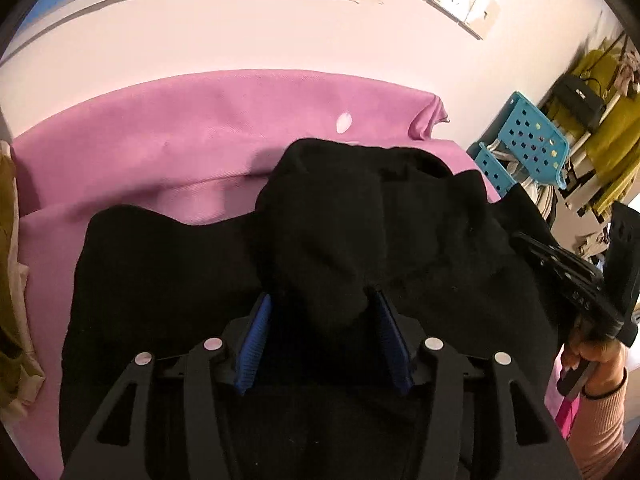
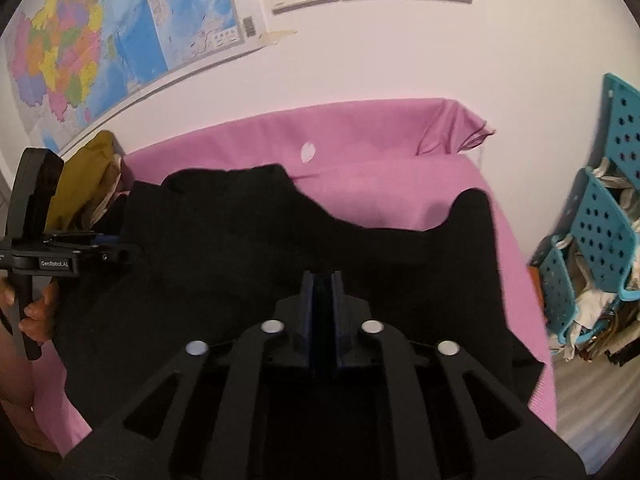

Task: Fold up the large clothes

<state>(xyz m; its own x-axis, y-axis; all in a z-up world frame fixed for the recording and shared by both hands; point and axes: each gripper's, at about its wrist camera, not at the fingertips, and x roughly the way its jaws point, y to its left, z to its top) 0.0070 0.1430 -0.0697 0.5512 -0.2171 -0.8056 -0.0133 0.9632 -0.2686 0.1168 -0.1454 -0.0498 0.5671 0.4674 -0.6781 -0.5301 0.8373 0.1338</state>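
On the pink-covered table (image 2: 400, 184), the black garment (image 2: 240, 248) lies spread. Left gripper (image 1: 320, 304): jaws apart, a fabric bunch between them. Right gripper (image 2: 320, 280), at the garment's 6 o'clock: jaws nearly together, a narrow gap showing.

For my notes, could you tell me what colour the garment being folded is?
Black garment, clearest in the right wrist view.
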